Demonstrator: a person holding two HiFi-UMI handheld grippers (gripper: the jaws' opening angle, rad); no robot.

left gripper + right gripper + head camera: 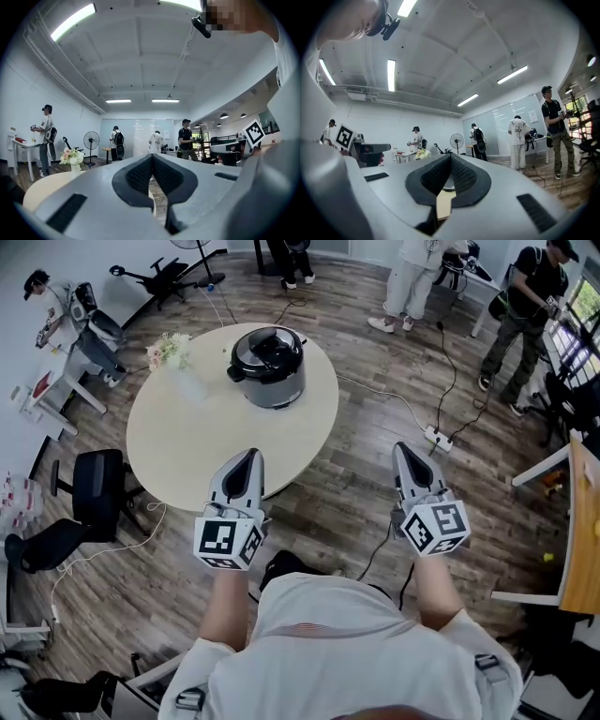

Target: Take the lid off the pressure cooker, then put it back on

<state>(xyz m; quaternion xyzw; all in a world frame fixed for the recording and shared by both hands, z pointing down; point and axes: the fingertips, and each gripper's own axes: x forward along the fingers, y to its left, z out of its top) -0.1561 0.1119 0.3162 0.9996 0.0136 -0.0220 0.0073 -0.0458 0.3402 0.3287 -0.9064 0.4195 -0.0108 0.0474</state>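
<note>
The pressure cooker (269, 367) stands on the far part of a round beige table (187, 442). Its dark lid (270, 346) with a black handle is on the pot. My left gripper (250, 457) hangs over the table's near edge, well short of the cooker, jaws together with nothing in them. My right gripper (404, 449) is off the table's right side above the wooden floor, also shut and empty. In the left gripper view the left gripper (152, 157) has its pads meeting; in the right gripper view the right gripper (450, 157) does too. The cooker is not clear in either.
A vase of flowers (170, 351) stands on the table left of the cooker. A black office chair (97, 488) sits at the table's left. A power strip (438, 438) and cables lie on the floor at right. Several people stand at desks along the back.
</note>
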